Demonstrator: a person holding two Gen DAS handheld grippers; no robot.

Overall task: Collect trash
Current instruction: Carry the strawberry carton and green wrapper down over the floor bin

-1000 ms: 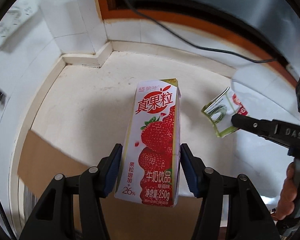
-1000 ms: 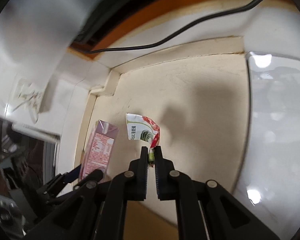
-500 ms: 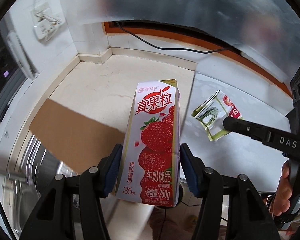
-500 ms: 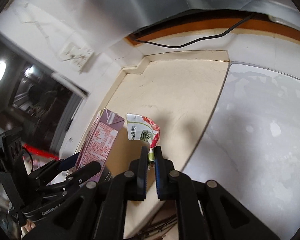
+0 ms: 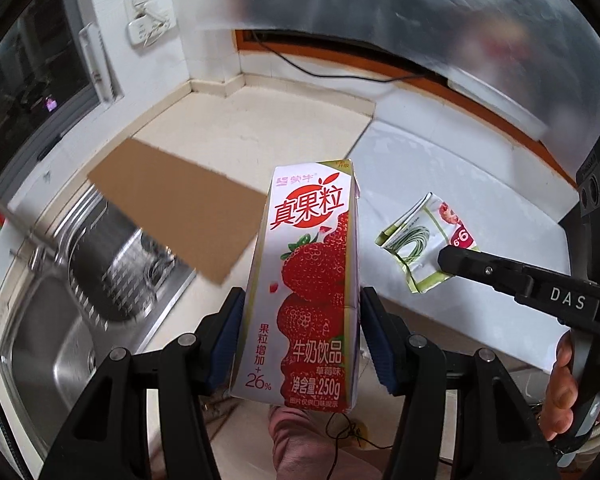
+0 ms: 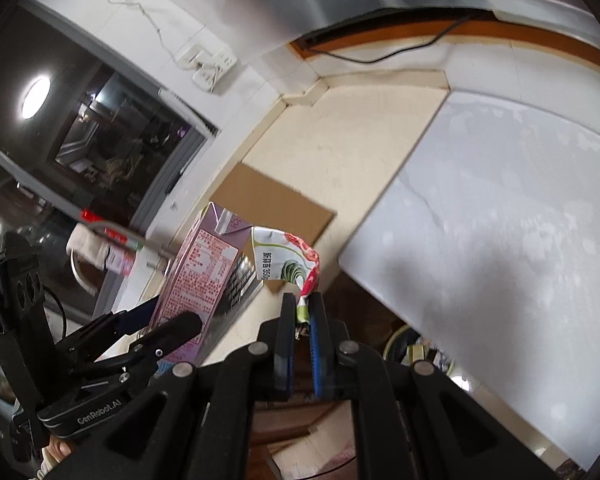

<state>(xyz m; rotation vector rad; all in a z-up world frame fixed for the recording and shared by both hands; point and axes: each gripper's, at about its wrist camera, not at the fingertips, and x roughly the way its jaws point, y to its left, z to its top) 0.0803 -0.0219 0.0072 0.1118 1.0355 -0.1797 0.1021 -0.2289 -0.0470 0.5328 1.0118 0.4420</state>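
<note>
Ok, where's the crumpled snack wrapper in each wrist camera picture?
Left wrist view: the wrapper is right of centre, pinched by the right gripper, right of the strawberry milk carton.
Right wrist view: the wrapper is at centre, just above the gripper's shut fingers.
Shared landmark: the brown cardboard sheet.

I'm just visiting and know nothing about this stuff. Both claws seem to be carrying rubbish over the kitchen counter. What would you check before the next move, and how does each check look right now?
1. Strawberry milk carton clamped between the left gripper pads: ok, both pads press its sides and it stands upright.
2. Crumpled wrapper pinched in the right gripper: ok, though only one thin corner is held, so it might slip.
3. Both pieces lifted off the counter: ok.
4. The two grippers apart from each other: ok, side by side without touching.
5. A bin to drop the trash into: cannot tell, none in view.
6. Any other trash on the counter: only a cardboard sheet lies by the sink.
</note>
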